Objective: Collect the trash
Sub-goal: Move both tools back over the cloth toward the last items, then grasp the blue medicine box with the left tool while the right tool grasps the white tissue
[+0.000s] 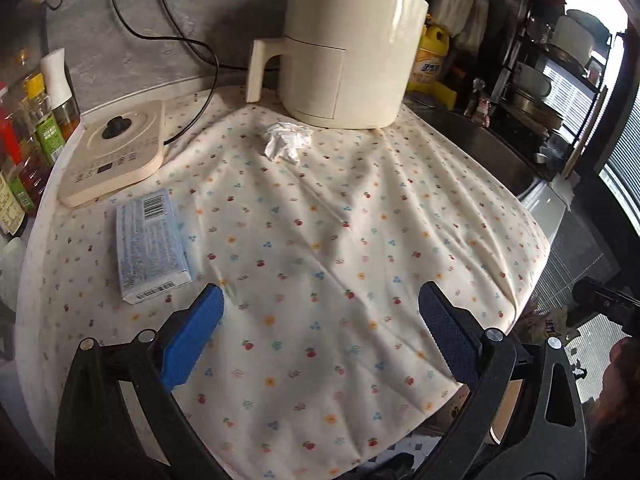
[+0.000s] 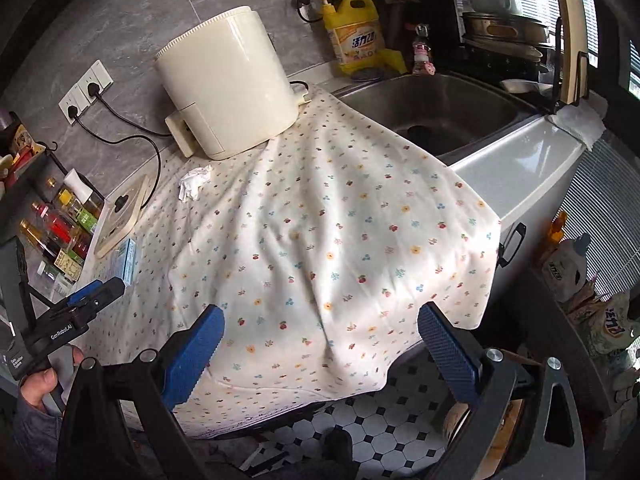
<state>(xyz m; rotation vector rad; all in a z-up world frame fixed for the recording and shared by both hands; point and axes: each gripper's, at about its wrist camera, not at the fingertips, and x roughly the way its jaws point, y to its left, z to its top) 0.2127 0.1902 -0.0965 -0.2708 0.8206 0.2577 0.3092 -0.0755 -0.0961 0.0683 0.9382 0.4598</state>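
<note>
A crumpled white tissue lies on the flowered cloth just in front of the cream air fryer; the right wrist view shows the tissue at the fryer's left foot. A pale blue box with barcodes lies flat at the cloth's left; in the right wrist view the box sits by the counter edge. My left gripper hovers open over the near cloth, nothing between its blue pads. My right gripper is open wide over the cloth's front edge, empty.
A cream induction plate with a cord sits left of the tissue. Sauce bottles crowd the far left. A steel sink lies right of the cloth, with a yellow detergent jug and a dish rack behind. Tiled floor shows below.
</note>
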